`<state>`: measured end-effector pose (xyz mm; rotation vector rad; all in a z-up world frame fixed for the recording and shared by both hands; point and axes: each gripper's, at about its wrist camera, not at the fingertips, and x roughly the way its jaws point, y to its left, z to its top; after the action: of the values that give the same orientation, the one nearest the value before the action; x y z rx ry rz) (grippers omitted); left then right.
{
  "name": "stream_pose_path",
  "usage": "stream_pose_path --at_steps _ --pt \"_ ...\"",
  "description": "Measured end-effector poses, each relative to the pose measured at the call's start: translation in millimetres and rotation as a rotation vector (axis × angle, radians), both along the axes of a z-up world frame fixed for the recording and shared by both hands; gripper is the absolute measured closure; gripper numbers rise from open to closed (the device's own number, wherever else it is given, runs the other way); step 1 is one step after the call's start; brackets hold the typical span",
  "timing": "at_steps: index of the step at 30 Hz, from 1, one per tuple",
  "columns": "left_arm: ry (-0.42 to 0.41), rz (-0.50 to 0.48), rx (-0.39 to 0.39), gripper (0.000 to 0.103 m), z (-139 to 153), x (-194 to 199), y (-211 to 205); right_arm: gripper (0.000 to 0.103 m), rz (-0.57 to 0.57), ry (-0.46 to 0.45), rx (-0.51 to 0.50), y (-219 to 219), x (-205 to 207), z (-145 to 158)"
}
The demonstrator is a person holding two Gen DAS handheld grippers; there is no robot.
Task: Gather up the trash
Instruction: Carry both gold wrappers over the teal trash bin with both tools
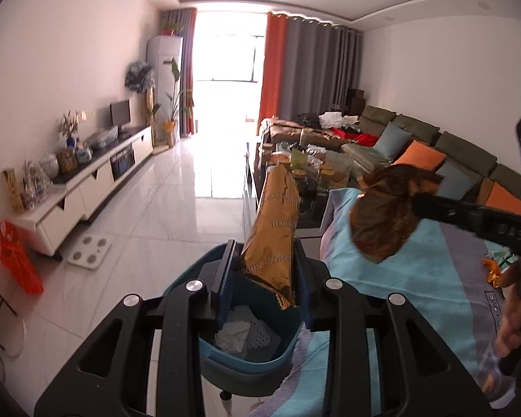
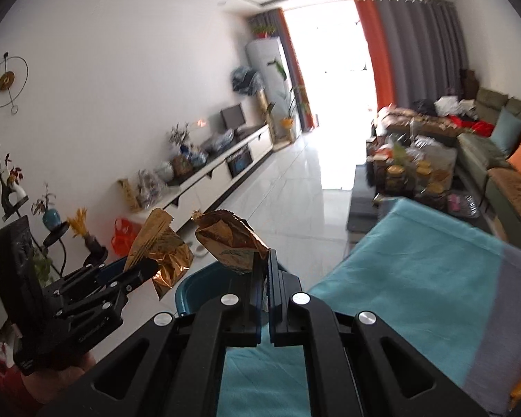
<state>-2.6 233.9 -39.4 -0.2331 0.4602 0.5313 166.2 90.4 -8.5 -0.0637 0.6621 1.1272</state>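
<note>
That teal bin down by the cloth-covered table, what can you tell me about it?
The teal bin looks like smooth plastic with a rounded rim, open at the top and standing upright on the pale tiled floor, right beside the edge of the table's blue cloth. Inside lie crumpled white paper and a grey, bumpy piece. A gold foil wrapper, pinched in the left gripper, hangs above its opening. Nothing visibly touches its rim; its base is hidden.

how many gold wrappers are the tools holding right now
2. One gold wrapper is clamped in the left tool, above the teal bin. The other wrapper is pinched in the shut right tool, also near the bin. More trash may lie out of view.
</note>
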Motion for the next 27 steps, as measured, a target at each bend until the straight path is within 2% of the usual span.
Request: stream_pose_path --at_steps 3,7,12,14,19,27 --pt "0.021 0.018 -0.032 0.072 -13 1 14 0.101 0.024 0.035 -0.044 30 8 -15" --pt "0.049 0.041 -0.092 0.072 -35 8 34 0.101 0.041 0.041 -0.106 62 7 -29" --pt "0.088 0.059 -0.130 0.072 -66 23 48 0.101 0.070 0.048 -0.181 98 4 -48" --pt "0.098 0.062 -0.165 0.072 -80 27 59 0.101 0.079 0.049 -0.205 108 1 -53" --pt "0.138 0.076 -0.190 0.072 -109 45 69 0.101 0.102 0.070 -0.268 132 3 -69" --pt "0.192 0.089 -0.232 0.072 -140 74 83 0.101 0.126 0.121 -0.371 155 8 -98"
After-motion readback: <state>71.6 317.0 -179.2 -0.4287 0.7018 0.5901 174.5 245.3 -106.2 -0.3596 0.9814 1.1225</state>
